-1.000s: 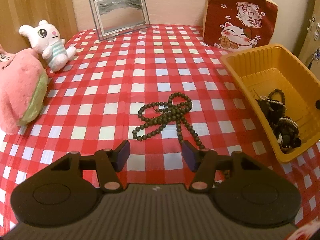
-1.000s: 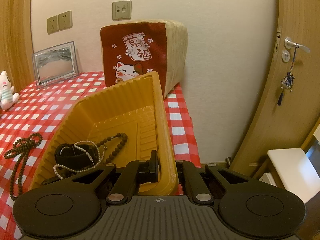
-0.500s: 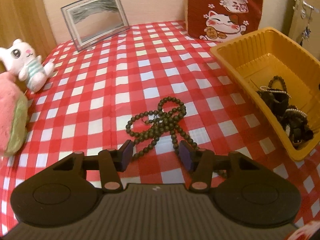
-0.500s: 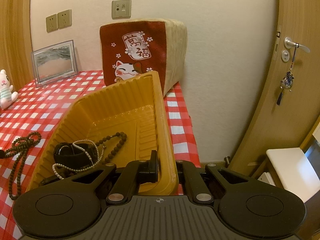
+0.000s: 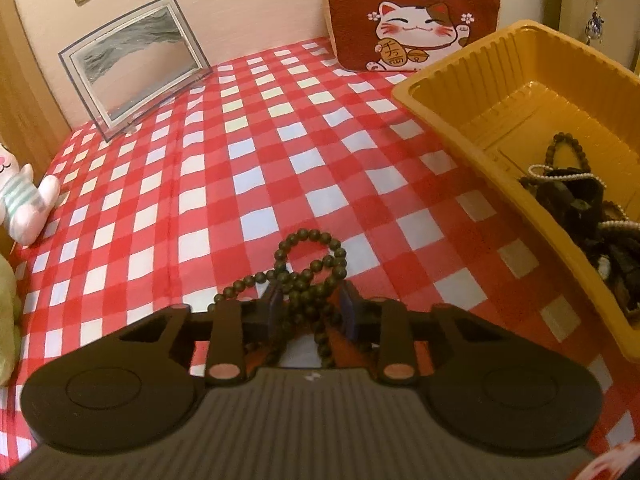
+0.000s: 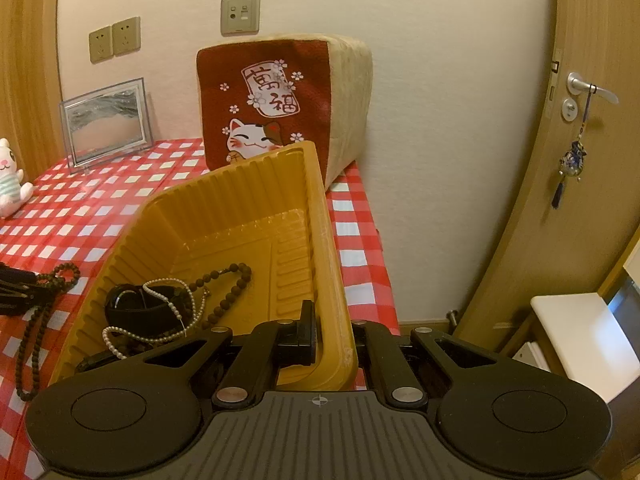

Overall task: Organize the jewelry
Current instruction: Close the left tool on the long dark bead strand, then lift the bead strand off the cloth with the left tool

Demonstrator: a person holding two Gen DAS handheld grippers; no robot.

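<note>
A red-checked cloth is covering the table (image 5: 248,152). The left hand-held gripper (image 5: 310,312) is closing around the beads (image 5: 308,276) bunched between its jaws; limp and slippery, they are best pinched at this bunch. The right hand-held gripper (image 6: 332,340) is clamping the ribbed plastic tray (image 6: 320,240) wall.

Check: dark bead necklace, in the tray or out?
Out. The necklace lies on the checked cloth beside the tray, between the left tool's closing jaws.
</note>
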